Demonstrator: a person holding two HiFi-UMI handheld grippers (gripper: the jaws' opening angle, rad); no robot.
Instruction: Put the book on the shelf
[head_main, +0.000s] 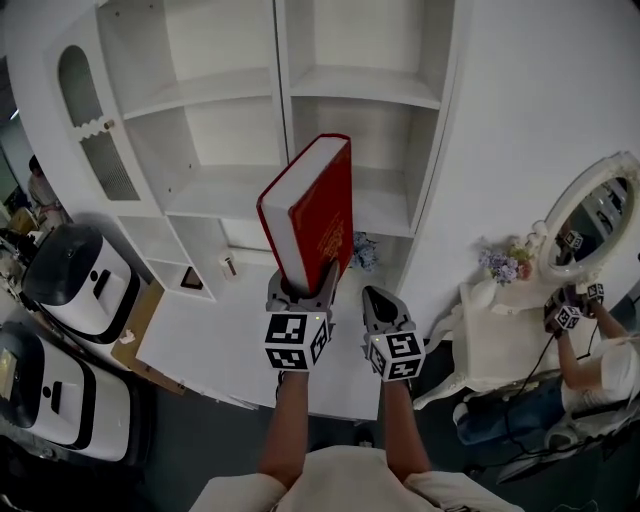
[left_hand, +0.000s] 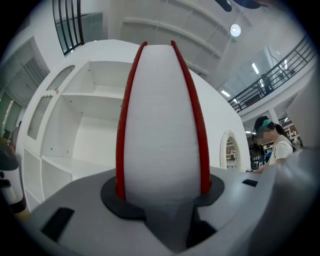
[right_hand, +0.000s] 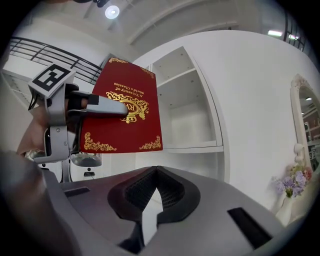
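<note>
Grey left gripper (head_main: 300, 288), centre frame in the head view, clamps the lower end of the upright red book (head_main: 318, 210) in front of the white shelf (head_main: 350, 95). Just right of it, the right gripper (head_main: 380, 300) is closed and empty.

Left gripper view: the book's page edge fills the middle, with both jaws pressing on its covers.

Right gripper view: the jaw tips meet on nothing, and the book sits upper left.

Your left gripper (head_main: 300, 287) holds the thick red hardcover book (head_main: 312, 215) upright before the white shelf unit (head_main: 200, 95) — your right gripper (head_main: 380, 298) sits just right of it.
</note>
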